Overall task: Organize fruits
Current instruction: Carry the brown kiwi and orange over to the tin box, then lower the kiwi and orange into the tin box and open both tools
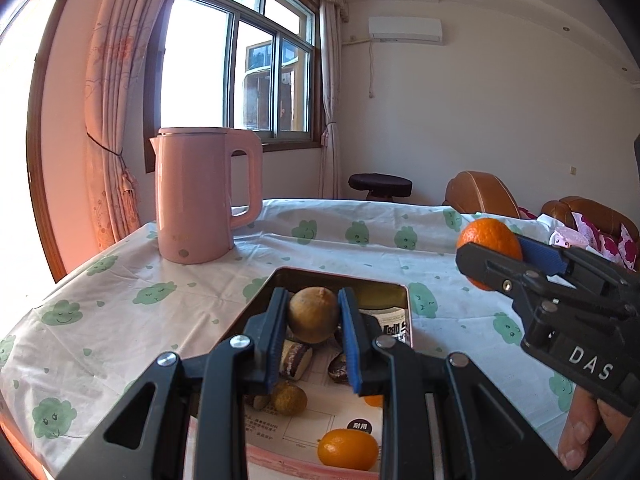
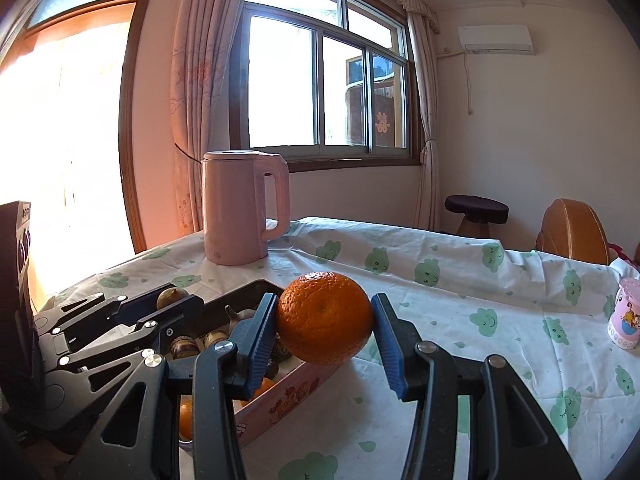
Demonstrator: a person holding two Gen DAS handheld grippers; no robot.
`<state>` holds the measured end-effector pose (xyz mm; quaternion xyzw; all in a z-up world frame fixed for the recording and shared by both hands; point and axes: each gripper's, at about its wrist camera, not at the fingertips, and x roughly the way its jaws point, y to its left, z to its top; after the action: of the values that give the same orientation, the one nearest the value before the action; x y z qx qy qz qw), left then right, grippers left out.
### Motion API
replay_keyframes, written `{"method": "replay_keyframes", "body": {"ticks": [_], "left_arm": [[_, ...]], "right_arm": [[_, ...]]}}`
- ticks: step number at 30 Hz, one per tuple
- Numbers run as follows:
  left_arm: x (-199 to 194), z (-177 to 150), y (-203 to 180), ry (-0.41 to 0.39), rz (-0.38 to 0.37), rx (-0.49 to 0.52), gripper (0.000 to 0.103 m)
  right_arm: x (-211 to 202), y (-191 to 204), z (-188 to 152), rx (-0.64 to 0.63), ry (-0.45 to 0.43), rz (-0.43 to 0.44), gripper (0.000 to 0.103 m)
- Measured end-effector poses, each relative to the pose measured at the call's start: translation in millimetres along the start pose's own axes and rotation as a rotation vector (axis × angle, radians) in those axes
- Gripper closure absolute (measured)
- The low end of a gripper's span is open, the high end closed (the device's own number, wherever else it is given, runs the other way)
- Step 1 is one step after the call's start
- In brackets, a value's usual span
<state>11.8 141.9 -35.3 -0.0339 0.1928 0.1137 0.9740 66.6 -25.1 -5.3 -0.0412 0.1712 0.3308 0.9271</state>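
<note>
- Orange [image 2: 324, 317] clamped in right tongs [image 2: 325, 334], centre frame.
- Left tongs [image 1: 314, 338] grip a brownish fruit [image 1: 313, 315], perhaps lemon.
- Next: sort each, likely outside the tin [image 1: 407, 312].

**Both grippers clamped and held above the table**

The left gripper [image 1: 314, 316] points slightly downward, blue pads pressed on a brownish round fruit [image 1: 313, 316]. The right gripper [image 2: 324, 330] tilts slightly down too, jaws wider, pinching an orange [image 2: 324, 317]; fingertips [image 1: 576, 440] show beneath its body
</note>
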Motion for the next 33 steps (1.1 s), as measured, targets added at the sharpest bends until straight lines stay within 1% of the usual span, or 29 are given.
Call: {"method": "replay_keyframes", "body": {"ticks": [5, 14, 22, 33], "left_arm": [[5, -1, 13, 0.024, 0.017, -0.017, 0.076], [12, -4, 27, 0.056, 0.019, -0.032, 0.076], [15, -6, 28, 0.071, 0.006, -0.029, 0.076], [20, -10, 28, 0.102, 0.008, -0.021, 0.076]], "right_arm": [[11, 12, 4, -0.024, 0.013, 0.014, 0.053], [32, 28, 4, -0.041, 0.053, 0.027, 0.053], [50, 33, 2, -0.041, 0.091, 0.025, 0.053], [67, 33, -3, -0.034, 0.145, 0.02, 0.053]]}}
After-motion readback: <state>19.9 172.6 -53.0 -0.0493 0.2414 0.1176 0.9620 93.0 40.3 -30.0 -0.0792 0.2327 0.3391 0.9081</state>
